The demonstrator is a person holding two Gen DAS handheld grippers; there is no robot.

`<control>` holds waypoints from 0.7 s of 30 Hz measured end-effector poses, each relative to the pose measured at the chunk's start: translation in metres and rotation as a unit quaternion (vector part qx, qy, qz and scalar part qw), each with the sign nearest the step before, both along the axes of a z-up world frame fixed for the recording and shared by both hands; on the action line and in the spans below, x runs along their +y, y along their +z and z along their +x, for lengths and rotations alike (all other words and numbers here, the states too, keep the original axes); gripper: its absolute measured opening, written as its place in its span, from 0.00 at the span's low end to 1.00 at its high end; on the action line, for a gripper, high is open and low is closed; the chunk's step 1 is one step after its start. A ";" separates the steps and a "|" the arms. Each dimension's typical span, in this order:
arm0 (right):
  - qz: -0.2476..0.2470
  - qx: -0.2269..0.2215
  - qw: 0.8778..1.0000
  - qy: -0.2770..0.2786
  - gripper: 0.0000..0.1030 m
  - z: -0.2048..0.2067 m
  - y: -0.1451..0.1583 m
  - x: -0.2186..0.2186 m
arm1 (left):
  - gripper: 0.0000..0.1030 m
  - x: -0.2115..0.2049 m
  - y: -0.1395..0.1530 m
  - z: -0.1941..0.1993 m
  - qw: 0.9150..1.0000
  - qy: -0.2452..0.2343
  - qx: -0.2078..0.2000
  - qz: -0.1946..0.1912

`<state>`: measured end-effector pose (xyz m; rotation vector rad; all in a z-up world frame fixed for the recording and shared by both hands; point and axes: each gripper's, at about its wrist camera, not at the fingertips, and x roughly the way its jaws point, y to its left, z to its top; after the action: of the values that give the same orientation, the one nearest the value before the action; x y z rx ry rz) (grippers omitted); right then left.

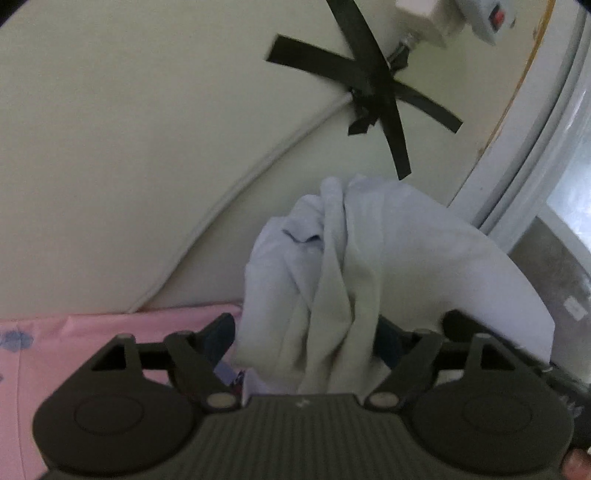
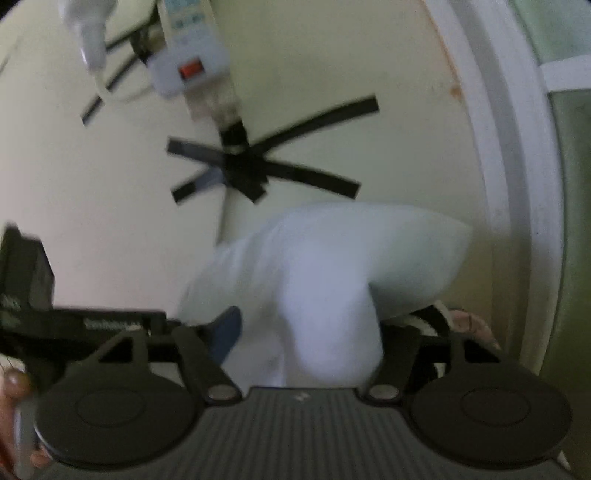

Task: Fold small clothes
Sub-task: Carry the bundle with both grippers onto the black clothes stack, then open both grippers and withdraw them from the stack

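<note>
left tongs (image 1: 306, 332): pinching pale garment (image 1: 332, 266) (bunched) | right tongs (image 2: 310, 332): pinching same garment

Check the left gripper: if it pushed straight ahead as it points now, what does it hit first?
The pale blue garment, bunched between and just ahead of the left gripper fingers. Beyond that lies the cream wall with its black tape cross, though how far off is unclear.

Pale cloth (image 1: 332, 280) bunched between left gripper (image 1: 306, 336) fingers hides both pads, so grip can't be told. Right wrist view is motion-blurred: cloth ahead of right gripper (image 2: 306, 332) is a white smear covering its right finger. White box (image 1: 421, 14) far ahead is cut off by top edge.
</note>
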<state>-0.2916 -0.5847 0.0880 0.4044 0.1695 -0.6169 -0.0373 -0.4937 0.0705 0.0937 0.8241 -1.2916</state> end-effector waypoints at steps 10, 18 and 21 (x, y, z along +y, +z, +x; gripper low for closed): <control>0.004 -0.036 0.998 -0.056 0.79 -0.081 -0.020 0.136 | 0.96 0.147 -0.013 -0.059 0.992 0.024 -0.120 0.010; 0.112 -0.007 0.993 -0.043 0.79 -0.108 -0.085 0.240 | 1.00 0.224 -0.060 -0.105 0.990 0.038 -0.116 0.074; 0.118 0.003 0.992 -0.050 0.79 -0.111 -0.094 0.261 | 1.00 0.245 -0.068 -0.114 0.988 0.043 -0.128 0.081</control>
<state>-0.4029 -0.3233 -0.0055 0.6426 0.2295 -0.6984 -0.1513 -0.2483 0.0030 0.3438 0.7022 -1.1037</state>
